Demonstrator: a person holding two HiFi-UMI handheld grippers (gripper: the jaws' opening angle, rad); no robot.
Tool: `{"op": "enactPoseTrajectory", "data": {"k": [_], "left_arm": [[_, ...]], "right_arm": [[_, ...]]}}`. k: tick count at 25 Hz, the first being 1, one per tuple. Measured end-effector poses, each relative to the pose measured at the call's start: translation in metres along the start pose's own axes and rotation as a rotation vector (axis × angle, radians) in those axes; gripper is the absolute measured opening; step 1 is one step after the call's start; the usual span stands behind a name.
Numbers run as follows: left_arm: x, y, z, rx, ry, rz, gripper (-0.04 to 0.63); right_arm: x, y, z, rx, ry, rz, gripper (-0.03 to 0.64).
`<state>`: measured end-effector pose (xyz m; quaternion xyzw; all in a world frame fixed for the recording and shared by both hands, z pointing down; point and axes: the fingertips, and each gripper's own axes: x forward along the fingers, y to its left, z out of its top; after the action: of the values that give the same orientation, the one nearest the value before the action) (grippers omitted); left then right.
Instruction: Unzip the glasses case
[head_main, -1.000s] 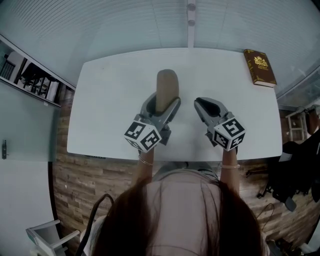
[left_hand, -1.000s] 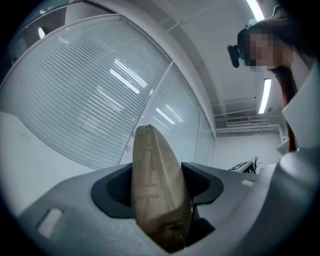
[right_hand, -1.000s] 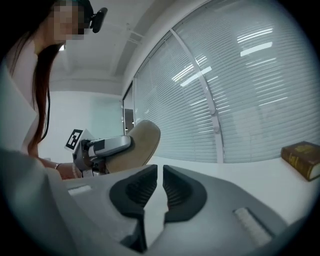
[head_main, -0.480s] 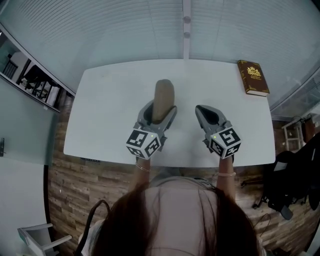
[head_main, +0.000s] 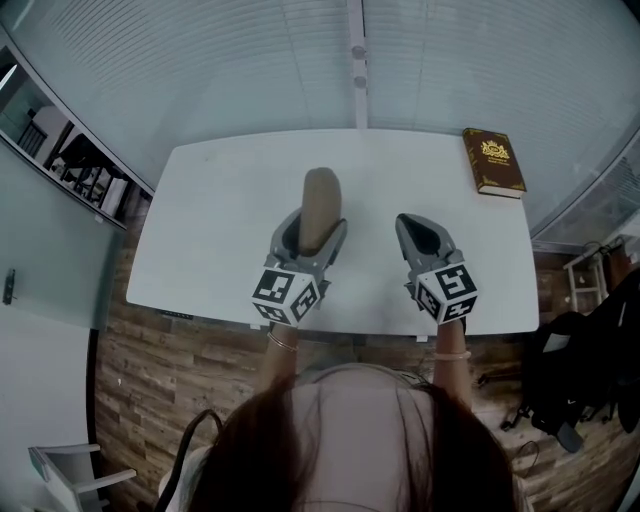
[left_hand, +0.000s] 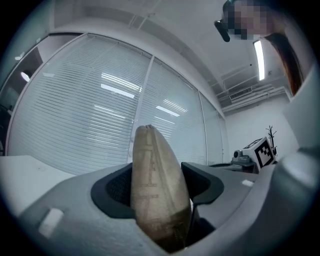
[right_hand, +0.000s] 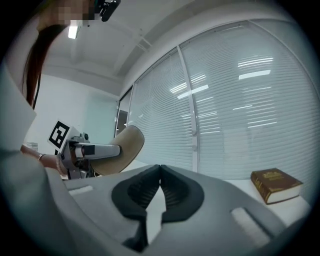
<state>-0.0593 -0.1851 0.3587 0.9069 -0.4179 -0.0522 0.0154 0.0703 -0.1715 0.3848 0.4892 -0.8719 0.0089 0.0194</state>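
On the left, the left tool (head_main: 313, 228) is grasping the tan glasses case (head_main: 320, 195), one jaw pressed to each side of it. The case sticks out ahead of the tool over the white bench (head_main: 215, 235), its rounded far end well past the jaws. Moving across, the right tool (head_main: 422, 228) sits near the left one with a gap between them, its jaws clenched together on nothing. Far right, a brown book (head_main: 492, 160) lies by the bench's back corner, well apart from both tools.

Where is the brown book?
In the head view the brown book lies at the far right corner of the white table, beyond the right gripper.
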Motion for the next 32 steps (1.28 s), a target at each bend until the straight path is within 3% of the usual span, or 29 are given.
{"op": "enactPoseTrajectory", "data": {"k": [4, 13, 32], "left_arm": [[-0.005, -0.011, 0.003, 0.023, -0.002, 0.025, 0.285], [-0.015, -0.047, 0.002, 0.069, 0.023, 0.023, 0.285], [-0.063, -0.109, -0.009, 0.089, 0.045, 0.058, 0.285]], "right_arm": [[-0.015, -0.011, 0.006, -0.025, -0.012, -0.055, 0.003], [-0.034, 0.001, 0.007, -0.055, -0.009, 0.011, 0.003], [-0.101, 0.021, 0.006, -0.067, -0.046, -0.022, 0.003]]}}
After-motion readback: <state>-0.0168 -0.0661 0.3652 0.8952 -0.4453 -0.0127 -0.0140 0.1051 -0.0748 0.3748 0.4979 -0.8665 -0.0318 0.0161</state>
